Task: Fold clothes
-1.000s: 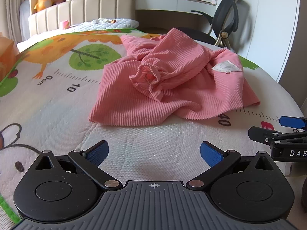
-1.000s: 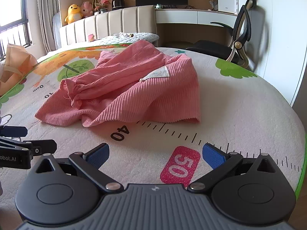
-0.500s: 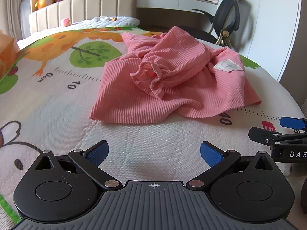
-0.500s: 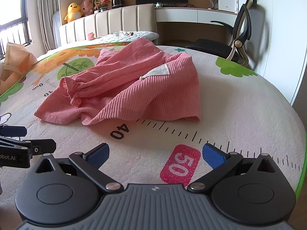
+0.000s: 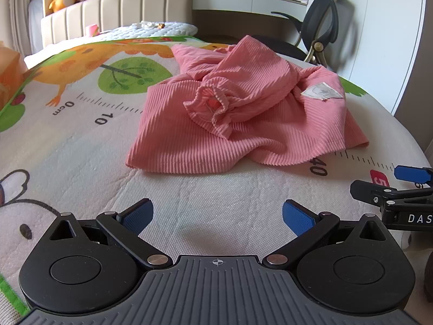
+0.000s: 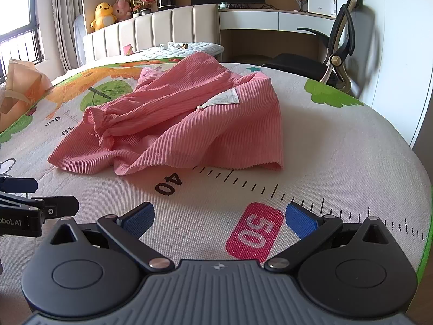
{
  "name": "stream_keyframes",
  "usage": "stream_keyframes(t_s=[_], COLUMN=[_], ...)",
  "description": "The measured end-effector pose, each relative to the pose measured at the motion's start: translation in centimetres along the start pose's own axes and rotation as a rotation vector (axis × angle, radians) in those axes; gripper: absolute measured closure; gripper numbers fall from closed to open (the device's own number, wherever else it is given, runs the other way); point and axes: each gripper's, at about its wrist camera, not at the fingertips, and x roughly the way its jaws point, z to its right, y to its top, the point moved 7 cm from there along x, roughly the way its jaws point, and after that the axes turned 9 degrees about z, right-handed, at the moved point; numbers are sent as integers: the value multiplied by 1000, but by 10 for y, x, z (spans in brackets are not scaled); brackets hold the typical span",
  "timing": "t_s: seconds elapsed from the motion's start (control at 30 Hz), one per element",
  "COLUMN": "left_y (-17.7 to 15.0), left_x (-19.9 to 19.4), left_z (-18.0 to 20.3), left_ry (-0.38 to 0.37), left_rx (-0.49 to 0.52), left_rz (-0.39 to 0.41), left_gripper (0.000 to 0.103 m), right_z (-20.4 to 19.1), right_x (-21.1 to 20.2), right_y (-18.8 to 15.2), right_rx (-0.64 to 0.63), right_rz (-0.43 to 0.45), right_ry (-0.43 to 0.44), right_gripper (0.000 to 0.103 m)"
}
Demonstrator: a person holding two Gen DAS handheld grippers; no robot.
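A crumpled pink ribbed garment (image 5: 243, 124) lies on the cartoon play mat (image 5: 81, 140), with a white care label (image 5: 322, 92) showing on top. It also shows in the right wrist view (image 6: 189, 124). My left gripper (image 5: 217, 214) is open and empty, low over the mat just in front of the garment's near left corner. My right gripper (image 6: 219, 216) is open and empty over the red "50" mark (image 6: 254, 233), short of the garment's near right hem. Each gripper shows at the edge of the other's view.
The mat's right edge (image 6: 422, 216) curves off close to my right gripper. An orange bag (image 6: 24, 86) sits at the far left. A padded headboard (image 6: 151, 32), a desk and a black office chair (image 6: 333, 59) stand behind.
Both grippers have edged slightly forward toward the garment, which looks a little nearer. Both jaws stay open; the garment has not moved.
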Motion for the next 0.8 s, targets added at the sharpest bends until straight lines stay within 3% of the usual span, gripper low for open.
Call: stream_keyframes(t_s=[0.33,0.47,0.67,0.8], left_y=[-1,6,84,135], left_x=[1,1,-2,33], left_z=[0,-3,-20,-41], left_ry=[-3,-46,-162,-173], left_rx=[-1,-5,52,54], left_rz=[-4,-11,137,202], left_gripper=[0,0,0,0], right_z=[-1,-4,0,22], right_x=[1,2,20,55], right_y=[-1,3,40,30], right_rx=[-4,-21,-69,104], right_rz=[-6,-24,-18,-203], right_ry=[2,42,134,182], right_gripper=[0,0,0,0])
